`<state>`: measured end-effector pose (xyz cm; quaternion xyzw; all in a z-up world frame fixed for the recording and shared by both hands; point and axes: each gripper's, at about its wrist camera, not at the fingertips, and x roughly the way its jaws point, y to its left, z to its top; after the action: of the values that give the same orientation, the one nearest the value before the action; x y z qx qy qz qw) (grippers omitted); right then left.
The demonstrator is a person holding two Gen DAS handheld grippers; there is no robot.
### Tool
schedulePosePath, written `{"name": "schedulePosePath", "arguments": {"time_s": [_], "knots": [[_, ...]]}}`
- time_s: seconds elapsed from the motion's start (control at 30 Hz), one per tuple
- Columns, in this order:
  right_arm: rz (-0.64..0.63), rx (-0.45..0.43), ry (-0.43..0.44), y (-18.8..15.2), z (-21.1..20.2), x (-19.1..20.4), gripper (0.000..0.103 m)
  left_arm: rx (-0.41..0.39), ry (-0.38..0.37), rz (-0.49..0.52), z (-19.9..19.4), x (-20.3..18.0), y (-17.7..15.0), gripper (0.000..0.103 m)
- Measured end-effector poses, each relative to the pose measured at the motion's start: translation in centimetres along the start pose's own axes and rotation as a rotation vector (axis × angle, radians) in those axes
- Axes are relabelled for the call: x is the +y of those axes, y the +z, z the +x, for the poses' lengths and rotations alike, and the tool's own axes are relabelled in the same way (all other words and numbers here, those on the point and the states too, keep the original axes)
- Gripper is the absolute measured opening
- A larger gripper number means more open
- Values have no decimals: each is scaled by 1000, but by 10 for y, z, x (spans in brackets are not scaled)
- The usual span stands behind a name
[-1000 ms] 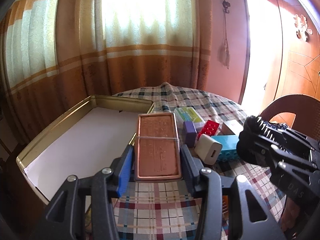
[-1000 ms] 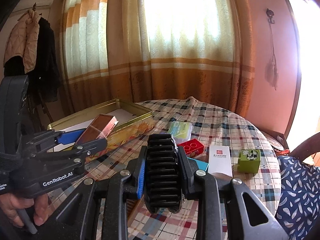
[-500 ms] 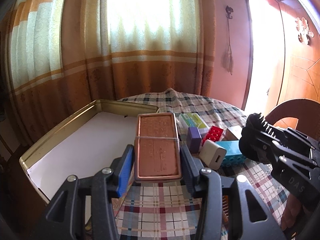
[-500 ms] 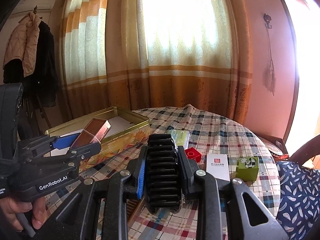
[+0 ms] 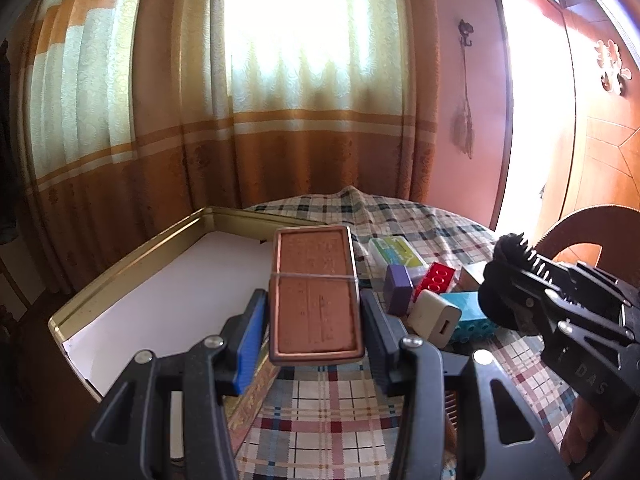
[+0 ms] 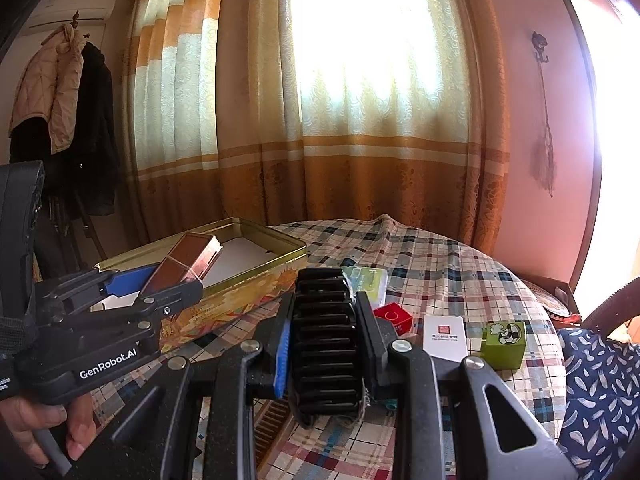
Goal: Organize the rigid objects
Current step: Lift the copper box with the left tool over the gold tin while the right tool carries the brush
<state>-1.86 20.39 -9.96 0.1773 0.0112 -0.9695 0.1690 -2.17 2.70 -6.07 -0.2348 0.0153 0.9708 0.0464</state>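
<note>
Two tools loaded: left tool (image 5: 316,312) grips a copper-brown flat case (image 5: 314,300) beside the gold tin (image 5: 132,256) — right tool (image 6: 324,336) clamps a black ribbed comb (image 6: 324,344). Next step, likely: lower each into the tin.

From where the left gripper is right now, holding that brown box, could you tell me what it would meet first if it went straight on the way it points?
Probably the gold tin: the left gripper points slightly downward, with the brown box over the tin's right-hand edge. Depth is unclear, so it might meet the checked tablecloth beside it instead.
</note>
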Motion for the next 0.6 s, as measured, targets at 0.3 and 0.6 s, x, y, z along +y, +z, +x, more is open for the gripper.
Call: {"name": "schedulePosePath", "arguments": {"time_s": [0.3, 0.6], "knots": [[-3, 2, 12, 1, 2, 2, 30, -18, 20, -12, -2, 7, 3, 45], [-5, 2, 33, 6, 3, 9, 30, -33, 47, -35, -2, 20, 11, 45]]}}
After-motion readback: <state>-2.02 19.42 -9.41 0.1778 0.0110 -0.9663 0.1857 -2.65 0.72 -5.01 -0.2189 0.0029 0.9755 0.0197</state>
